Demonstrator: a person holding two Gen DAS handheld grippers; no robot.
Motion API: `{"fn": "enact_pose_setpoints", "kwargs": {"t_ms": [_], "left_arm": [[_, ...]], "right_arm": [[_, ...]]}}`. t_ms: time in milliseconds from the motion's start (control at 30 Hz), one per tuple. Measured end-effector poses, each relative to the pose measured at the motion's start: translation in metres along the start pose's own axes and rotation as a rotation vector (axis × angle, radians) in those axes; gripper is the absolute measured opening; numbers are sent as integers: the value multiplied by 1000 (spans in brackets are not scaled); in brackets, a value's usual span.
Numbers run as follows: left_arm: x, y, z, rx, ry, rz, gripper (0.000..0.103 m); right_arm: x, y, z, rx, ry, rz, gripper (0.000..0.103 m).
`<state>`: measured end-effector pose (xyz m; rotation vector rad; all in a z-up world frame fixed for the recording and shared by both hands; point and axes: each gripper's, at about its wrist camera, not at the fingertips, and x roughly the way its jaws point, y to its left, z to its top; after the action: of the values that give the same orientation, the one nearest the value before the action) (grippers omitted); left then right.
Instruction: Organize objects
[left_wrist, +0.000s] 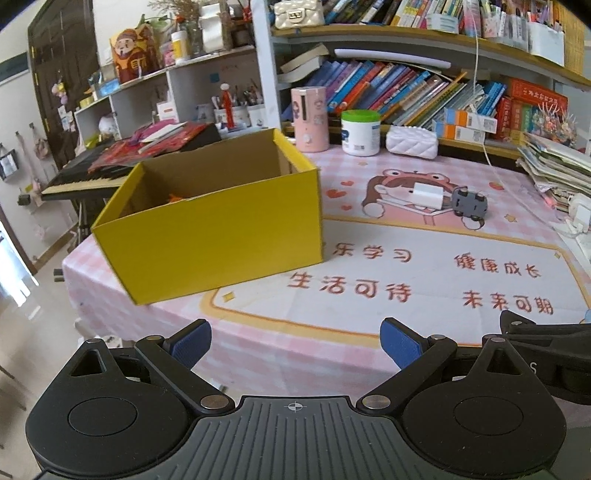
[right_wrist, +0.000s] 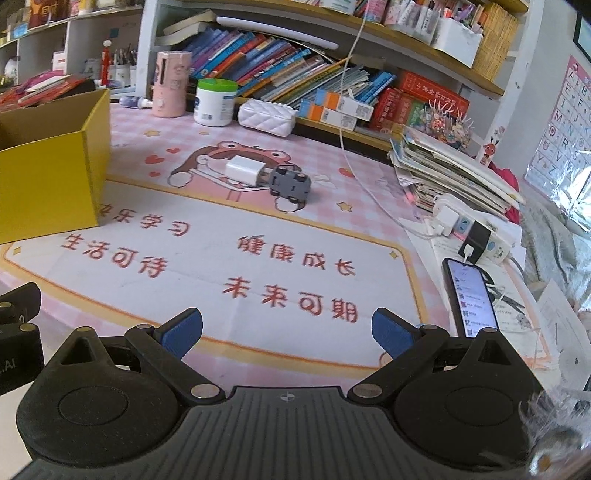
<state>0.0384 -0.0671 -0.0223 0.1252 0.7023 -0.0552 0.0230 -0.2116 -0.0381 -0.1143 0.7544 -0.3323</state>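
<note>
From where I sit, the yellow box (left_wrist: 207, 221) stands open-topped at the left of the counter (left_wrist: 369, 317), and something orange shows just inside it, too hidden to name. My left claw (left_wrist: 295, 345) hangs over the near edge with its jaws wide apart and nothing between them. I judge it has no job in this step beyond staying out of the box mouth.

Toward the middle of the counter lie the two loose things: a white charger (right_wrist: 243, 170) and, touching its right end, a grey toy car (right_wrist: 290, 184) tipped on its side with the wheels facing me. Both are well apart from the box.

My right claw (right_wrist: 287, 330) is also spread and empty, near the front edge and pointed roughly at that pair. I'd take the car with it, since it lies on the right and is free on three sides. I would come in low, set one pad on the roof side and one on the wheel side, and close gently so that the charger isn't shoved along. The cable (right_wrist: 354, 155) trailing down from the shelf runs just right of the car, so I'd keep the approach clear of it.
</note>
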Motion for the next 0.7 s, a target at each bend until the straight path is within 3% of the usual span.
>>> {"fn": "enact_pose_setpoints", "kwargs": {"t_ms": [367, 700], "left_arm": [[27, -31, 24, -17, 19, 14, 99], [50, -59, 52, -52, -3, -1, 99]], "right_arm": [[40, -24, 25, -19, 20, 18, 99], [74, -47, 54, -28, 0, 84, 97]]}}
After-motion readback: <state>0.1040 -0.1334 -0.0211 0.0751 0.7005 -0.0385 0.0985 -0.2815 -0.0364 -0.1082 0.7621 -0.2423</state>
